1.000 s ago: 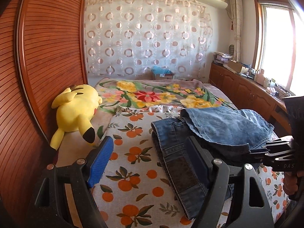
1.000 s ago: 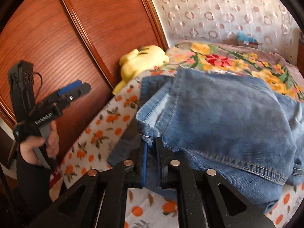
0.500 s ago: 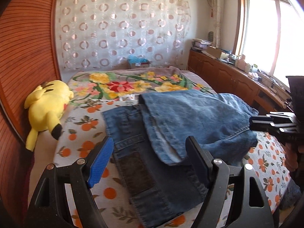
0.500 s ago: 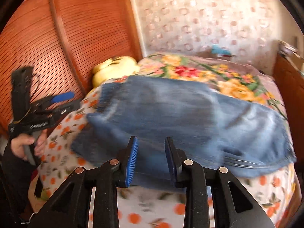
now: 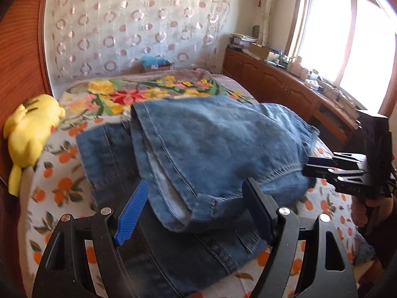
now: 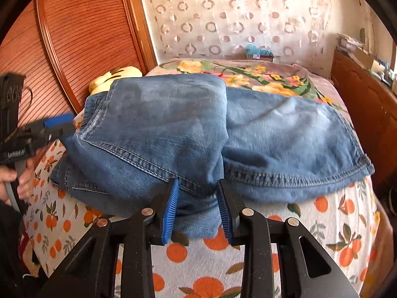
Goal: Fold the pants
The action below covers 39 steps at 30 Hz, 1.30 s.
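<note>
The blue jeans [image 6: 173,134] lie folded on the bed, filling the middle of both views, on an orange-print sheet [image 6: 198,250] with a floral blanket [image 6: 270,77] beyond them toward the top of the frame. In the right wrist view the lighter denim layer is doubled over the darker one, its stitched hem running across the centre and out to the right edge of the pile. The right gripper [image 6: 198,206] sits at the lower centre of that view, its jaws partly apart; they have just been opening, and a bulge of the jeans' near fold lies between the blue pads, which do not appear to press on it. In the left wrist view the left gripper [image 5: 196,208] stands wide open at the bottom of the frame, its fingers reaching over the near corner of the jeans [image 5: 198,149] with cloth beneath and between them, holding nothing. The right gripper shows at the right edge of that view, just beside the hem. A yellow plush toy [image 5: 29,129] lies at the left edge against the wooden headboard [image 6: 82,37]. A circle-patterned curtain [image 5: 139,24] hangs across the upper centre, and a bright window [image 5: 347,29] fills the upper right above a wooden cabinet [image 5: 280,87].
</note>
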Each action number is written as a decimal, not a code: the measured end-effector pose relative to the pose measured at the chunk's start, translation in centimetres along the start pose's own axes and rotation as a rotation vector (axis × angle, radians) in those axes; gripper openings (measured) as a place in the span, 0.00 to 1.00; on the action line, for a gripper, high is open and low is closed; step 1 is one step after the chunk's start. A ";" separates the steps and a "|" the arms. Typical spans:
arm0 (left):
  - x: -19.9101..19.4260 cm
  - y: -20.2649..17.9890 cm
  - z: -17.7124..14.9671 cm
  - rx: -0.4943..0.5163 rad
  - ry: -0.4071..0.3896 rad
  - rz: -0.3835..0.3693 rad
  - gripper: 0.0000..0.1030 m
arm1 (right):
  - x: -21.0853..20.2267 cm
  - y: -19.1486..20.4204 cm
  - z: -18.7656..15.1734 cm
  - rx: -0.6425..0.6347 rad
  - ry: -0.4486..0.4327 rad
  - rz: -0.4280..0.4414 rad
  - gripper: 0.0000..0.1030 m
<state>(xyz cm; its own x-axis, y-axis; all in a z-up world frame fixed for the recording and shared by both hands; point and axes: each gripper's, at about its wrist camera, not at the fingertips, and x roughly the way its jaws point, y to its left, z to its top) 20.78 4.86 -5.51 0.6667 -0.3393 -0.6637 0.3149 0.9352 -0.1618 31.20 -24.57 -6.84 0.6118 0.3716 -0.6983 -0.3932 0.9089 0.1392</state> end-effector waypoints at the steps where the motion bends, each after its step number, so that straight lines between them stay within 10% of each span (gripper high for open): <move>1: 0.0 -0.2 -0.2 0.002 0.006 -0.001 0.76 | 0.1 -0.1 -0.1 0.010 0.003 0.003 0.34; 16: -1.7 -2.1 -3.3 0.065 0.029 -0.022 0.15 | -0.5 0.7 -1.4 -0.074 -0.030 -0.120 0.44; 23: -5.7 -1.3 -4.3 -0.002 -0.063 -0.010 0.12 | -2.0 -0.4 -1.6 -0.045 -0.076 -0.126 0.44; 32: -4.4 0.1 -5.9 -0.029 0.026 0.024 0.16 | -2.4 -1.2 -1.8 -0.023 -0.057 -0.127 0.44; 39: -4.9 1.7 -3.4 -0.049 -0.024 0.098 0.51 | -2.2 -1.3 -1.6 -0.023 -0.050 -0.152 0.44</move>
<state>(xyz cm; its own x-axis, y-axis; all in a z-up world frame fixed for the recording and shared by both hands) 15.75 8.47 -5.03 0.7088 -0.2472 -0.6607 0.2138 0.9678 -0.1328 29.31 -26.88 -6.59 0.6986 0.2396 -0.6742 -0.3084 0.9511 0.0184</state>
